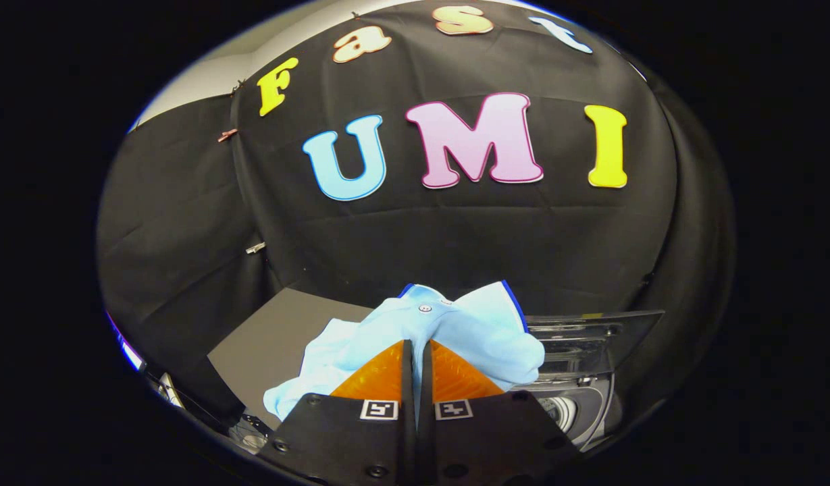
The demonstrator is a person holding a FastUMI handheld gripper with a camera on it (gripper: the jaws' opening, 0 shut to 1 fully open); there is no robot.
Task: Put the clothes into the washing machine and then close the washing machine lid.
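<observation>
A light blue polo shirt with a dark blue collar edge and a small button hangs bunched over my fingers. My gripper is shut on a fold of the shirt, and the two fingers stand almost touching with cloth pinched between their tips. The shirt is held up above the grey table. To the right and lower down, behind the shirt, is the washing machine, with its clear lid raised and part of the round opening showing.
A grey tabletop stretches to the left of the shirt. Black cloth walls close the booth behind and on both sides. A small metal clip sits on the left wall.
</observation>
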